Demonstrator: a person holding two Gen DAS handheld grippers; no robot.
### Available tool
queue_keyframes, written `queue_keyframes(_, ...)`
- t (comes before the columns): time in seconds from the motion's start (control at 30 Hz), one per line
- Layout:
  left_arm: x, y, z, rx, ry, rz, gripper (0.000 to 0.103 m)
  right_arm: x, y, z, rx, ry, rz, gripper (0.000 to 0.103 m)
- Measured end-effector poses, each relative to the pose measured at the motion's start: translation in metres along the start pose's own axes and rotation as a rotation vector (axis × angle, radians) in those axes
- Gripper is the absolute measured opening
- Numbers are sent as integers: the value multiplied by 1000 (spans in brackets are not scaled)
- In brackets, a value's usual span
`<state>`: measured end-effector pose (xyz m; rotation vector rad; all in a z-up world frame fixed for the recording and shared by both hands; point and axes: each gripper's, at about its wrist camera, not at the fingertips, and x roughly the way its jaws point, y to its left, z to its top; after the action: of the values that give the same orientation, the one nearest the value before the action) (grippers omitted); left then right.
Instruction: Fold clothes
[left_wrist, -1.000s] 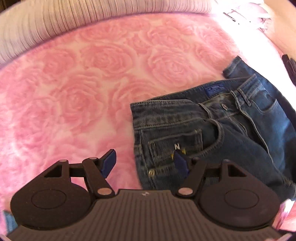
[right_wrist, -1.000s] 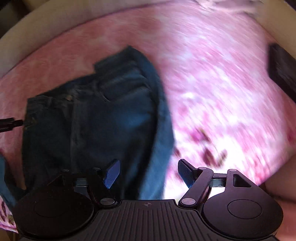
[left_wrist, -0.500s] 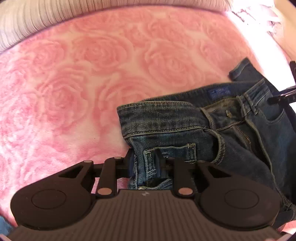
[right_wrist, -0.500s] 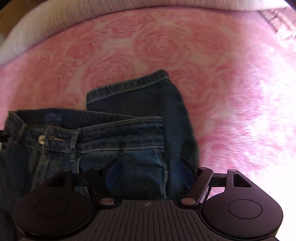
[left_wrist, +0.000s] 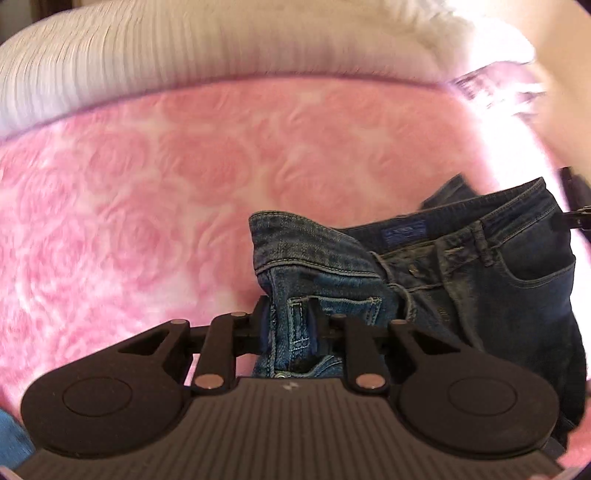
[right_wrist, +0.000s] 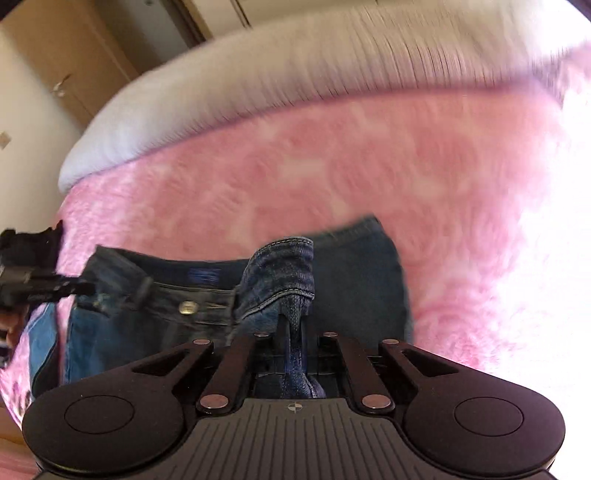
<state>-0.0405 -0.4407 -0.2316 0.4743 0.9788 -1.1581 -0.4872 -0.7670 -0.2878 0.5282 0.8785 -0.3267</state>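
Both tongs clamped on jeans (left_wrist: 498, 280) waistband: left tongs (left_wrist: 287, 325), right tongs (right_wrist: 293, 332), opposite ends, likely for lifting evenly.

Pink rose blanket (left_wrist: 155, 206), white pillow (left_wrist: 184, 62), wooden wardrobe (right_wrist: 110, 40)

Both cams sit low behind their own fingers, close to the cloth, facing 12 o'clock across the bed (left_wrist: 155, 206) toward the white pillow (right_wrist: 258, 85). Shared: jeans (left_wrist: 498, 280) waistband, pink cover, pillow. Right hand-held gripper (left_wrist: 576, 218) shows at 3 o'clock in left view; left hand-held gripper (right_wrist: 37, 280) at 9 o'clock in right view.
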Motion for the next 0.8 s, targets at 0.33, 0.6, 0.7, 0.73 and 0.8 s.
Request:
queue_keyframes(0.33,-138,86,12,102,-212,-80,16,-87,262,-49,-88,-261,-91,3)
queue_keyframes(0.6,-278,168,59,229,-398,54,15,-118,454,-18,-182,-484,136,3)
queue_keyframes(0.7,-279,131,95,330,-430,51,15,-137,487,6,-202,-592,220,3)
queue_keyframes(0.73,-279,119,106,364,-441,50,15,-143,493,13,-198,-628,240,3)
queue_keyframes(0.8,-280,94,130,432,-462,49,15,-154,491,23,-161,-701,250,3)
